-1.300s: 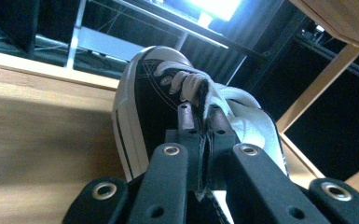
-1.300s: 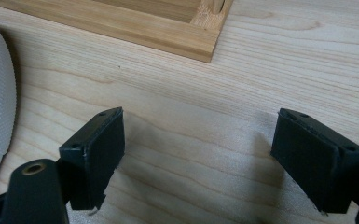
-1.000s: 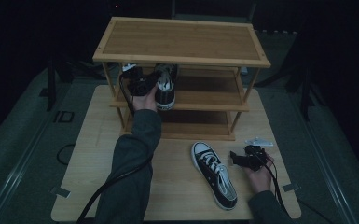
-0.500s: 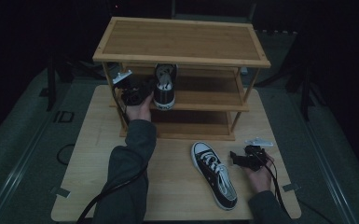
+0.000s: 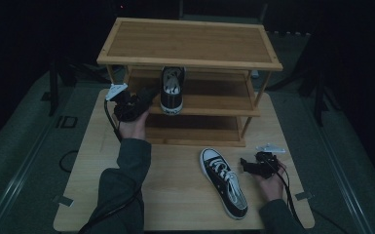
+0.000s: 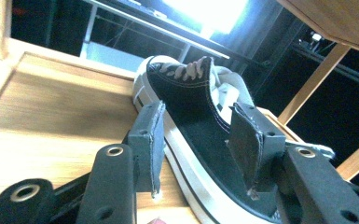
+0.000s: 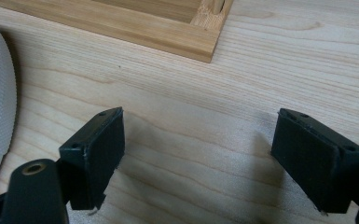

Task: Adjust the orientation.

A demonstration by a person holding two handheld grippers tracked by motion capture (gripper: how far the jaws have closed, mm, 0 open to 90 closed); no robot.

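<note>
While left gripper [image 5: 143,97] fingers just opened, sneaker [image 5: 172,90] overhangs shelf edge [image 5: 209,111].

A rack [image 5: 190,41] is placed at the far middle of the table [image 5: 175,195]. One shoe [image 5: 172,91] is set on its middle shelf [image 5: 214,102], toward the left. A second shoe [image 5: 224,181] is laid on the table near the rack, right of centre.

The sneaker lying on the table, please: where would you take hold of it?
Probably across the heel collar of the sneaker, coming from above: it lies upright on its sole, toe towards the rack, and the open mouth gives a thin wall for the open right claw beside it.
</note>
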